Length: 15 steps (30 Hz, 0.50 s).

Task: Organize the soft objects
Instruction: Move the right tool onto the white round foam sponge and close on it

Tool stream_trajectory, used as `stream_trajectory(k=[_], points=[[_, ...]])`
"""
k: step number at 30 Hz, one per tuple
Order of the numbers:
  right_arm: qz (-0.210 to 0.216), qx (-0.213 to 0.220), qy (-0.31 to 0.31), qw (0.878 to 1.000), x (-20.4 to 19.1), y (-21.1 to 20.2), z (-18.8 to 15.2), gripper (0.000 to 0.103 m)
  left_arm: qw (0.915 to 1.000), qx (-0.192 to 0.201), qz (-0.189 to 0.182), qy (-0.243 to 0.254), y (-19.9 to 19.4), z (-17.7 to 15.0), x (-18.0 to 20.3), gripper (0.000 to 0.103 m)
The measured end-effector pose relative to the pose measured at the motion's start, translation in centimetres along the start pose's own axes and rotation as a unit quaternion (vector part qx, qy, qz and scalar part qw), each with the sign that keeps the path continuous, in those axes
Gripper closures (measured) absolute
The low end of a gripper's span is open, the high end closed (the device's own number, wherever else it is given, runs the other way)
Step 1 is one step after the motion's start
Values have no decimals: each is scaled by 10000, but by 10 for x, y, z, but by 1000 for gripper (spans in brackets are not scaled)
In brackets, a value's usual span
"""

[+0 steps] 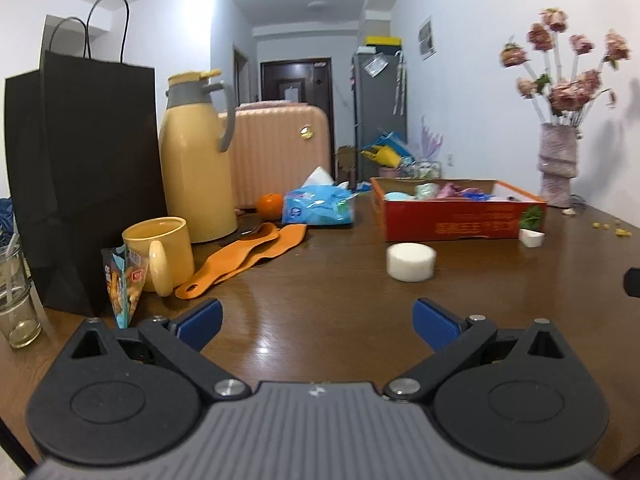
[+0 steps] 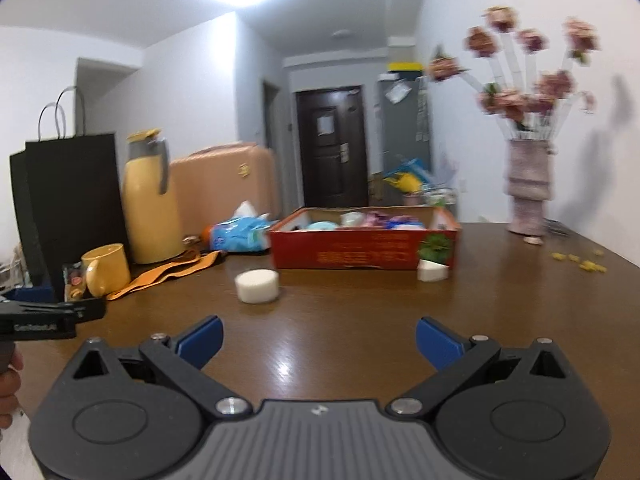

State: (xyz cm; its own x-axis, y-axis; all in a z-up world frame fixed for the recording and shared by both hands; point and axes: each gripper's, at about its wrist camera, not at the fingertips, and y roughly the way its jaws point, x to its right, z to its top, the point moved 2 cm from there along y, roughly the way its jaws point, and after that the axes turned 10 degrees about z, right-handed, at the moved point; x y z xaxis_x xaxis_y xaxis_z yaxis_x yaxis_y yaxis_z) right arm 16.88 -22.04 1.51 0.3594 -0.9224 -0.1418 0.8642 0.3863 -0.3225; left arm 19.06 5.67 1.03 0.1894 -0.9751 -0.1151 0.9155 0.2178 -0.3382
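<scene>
A white round sponge [image 1: 411, 261] [image 2: 257, 286] lies on the brown table [image 1: 320, 300] in front of a red cardboard box [image 1: 456, 224] [image 2: 360, 254] that holds several soft, pastel items. A small white pot with a green plant [image 1: 532, 229] [image 2: 433, 262] stands at the box's near right corner. My left gripper [image 1: 318, 320] hovers low over the table, open and empty, the sponge ahead and slightly right. In the right wrist view my right gripper [image 2: 319, 340] is open and empty too, with the sponge ahead to its left.
Along the left stand a black paper bag [image 1: 80, 160], a yellow thermos [image 1: 196, 160], a yellow mug [image 1: 160, 252], a snack packet [image 1: 122, 284], a glass [image 1: 16, 300] and orange insoles [image 1: 248, 258]. A blue tissue pack [image 1: 318, 206] and an orange [image 1: 269, 204] sit behind. A vase of flowers [image 1: 558, 160] stands far right.
</scene>
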Motion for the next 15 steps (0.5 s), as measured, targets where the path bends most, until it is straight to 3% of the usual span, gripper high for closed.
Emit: stream_trajectory(k=[9,15], points=[[579,-915,-237,9938,-18,169,47,9,9984,-493,259,-65,82,29,-25,0],[683,-1439,-401,9864,-32,259,52,15,9971,-679,344,-26,118,42,-26,0]])
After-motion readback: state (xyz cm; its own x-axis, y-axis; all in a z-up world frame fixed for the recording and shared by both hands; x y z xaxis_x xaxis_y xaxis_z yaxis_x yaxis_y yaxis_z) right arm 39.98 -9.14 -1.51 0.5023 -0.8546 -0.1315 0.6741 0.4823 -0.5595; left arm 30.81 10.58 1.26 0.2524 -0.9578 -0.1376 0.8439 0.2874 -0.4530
